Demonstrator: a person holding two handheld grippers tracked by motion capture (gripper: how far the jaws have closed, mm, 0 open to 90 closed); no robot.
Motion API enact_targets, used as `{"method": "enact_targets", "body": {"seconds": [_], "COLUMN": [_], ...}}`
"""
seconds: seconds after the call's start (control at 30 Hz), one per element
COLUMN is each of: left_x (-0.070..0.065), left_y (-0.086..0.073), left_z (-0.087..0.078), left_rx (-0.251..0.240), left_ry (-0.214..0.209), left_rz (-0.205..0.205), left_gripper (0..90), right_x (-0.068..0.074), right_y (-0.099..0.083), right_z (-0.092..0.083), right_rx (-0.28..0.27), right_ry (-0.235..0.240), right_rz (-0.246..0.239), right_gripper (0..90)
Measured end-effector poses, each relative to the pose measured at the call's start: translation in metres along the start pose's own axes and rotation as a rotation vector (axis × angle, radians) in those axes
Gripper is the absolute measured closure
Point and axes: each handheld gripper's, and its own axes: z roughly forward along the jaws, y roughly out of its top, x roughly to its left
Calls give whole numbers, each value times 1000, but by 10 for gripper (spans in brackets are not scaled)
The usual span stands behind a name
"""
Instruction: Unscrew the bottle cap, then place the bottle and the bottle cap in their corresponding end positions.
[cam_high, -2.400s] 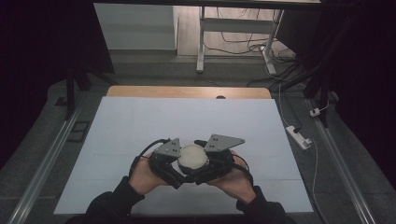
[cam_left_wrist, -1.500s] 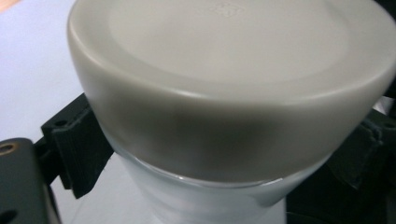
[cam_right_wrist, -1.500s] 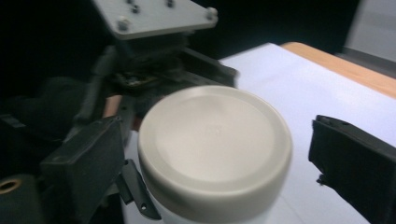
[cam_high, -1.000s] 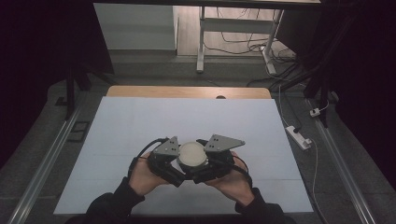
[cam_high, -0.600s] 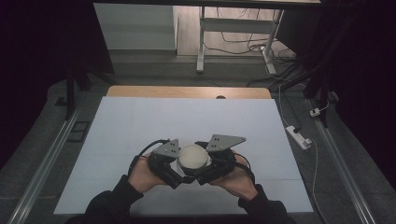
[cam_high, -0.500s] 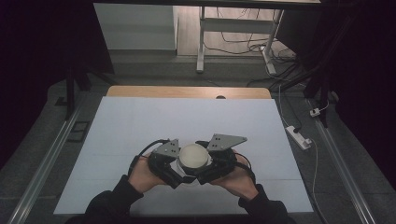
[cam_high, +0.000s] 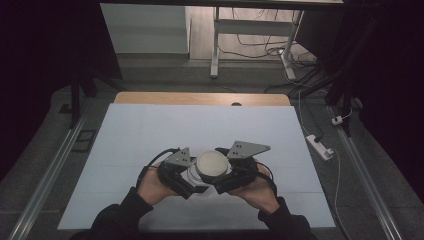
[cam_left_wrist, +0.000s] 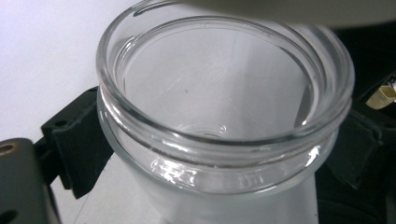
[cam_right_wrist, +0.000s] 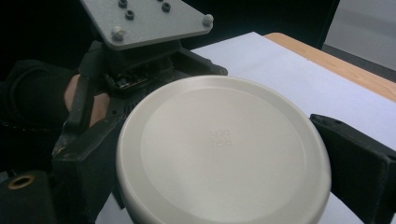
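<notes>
A clear glass jar (cam_left_wrist: 224, 140) with an open mouth sits between the black jaws of my left gripper (cam_left_wrist: 219, 154), which press on its sides just below the rim. A round cream lid (cam_right_wrist: 224, 149) is clamped flat in my right gripper (cam_right_wrist: 224, 161). In the high view the lid (cam_high: 212, 163) hovers over the jar (cam_high: 192, 176), with both grippers meeting at the table's near middle. The lid's edge (cam_left_wrist: 289, 11) shows just above the jar's rim, apart from it. The jar looks empty.
A large white sheet (cam_high: 150, 130) covers the table, with a wooden strip (cam_high: 200, 98) at the far edge. A power strip (cam_high: 320, 146) and cables lie on the floor to the right. The left gripper's grey plate (cam_right_wrist: 144, 18) is close behind the lid.
</notes>
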Motion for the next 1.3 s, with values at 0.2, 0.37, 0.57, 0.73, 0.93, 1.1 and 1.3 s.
{"method": "enact_targets", "body": {"seconds": [0.2, 0.37, 0.57, 0.73, 0.93, 1.1, 1.3], "left_x": [7, 12, 16, 20, 26, 30, 36], "left_y": [-5, -9, -12, -14, -15, -15, -13], "left_z": [-1, -2, -3, -3, -4, -4, -3], "left_rx": [-3, -4, -12, -15, -25, -29, -32], "left_ry": [27, 49, 72, 97, 116, 129, 141], "left_rz": [-19, -33, -51, -63, -74, -78, -77], "left_gripper": [74, 74, 74, 74, 74, 74, 74], "right_x": [-2, -2, 0, 0, -3, -1, 1], "right_y": [-2, -6, -11, -18, -29, -32, -36], "right_z": [-3, -4, -6, -8, -12, -11, -10], "right_rx": [-2, -4, 1, 7, 16, 25, 32], "right_ry": [-10, -12, -12, -14, -22, -21, -23], "right_rz": [4, 7, 9, 13, 22, 18, 23], "right_gripper": [74, 74, 74, 74, 74, 74, 74]}}
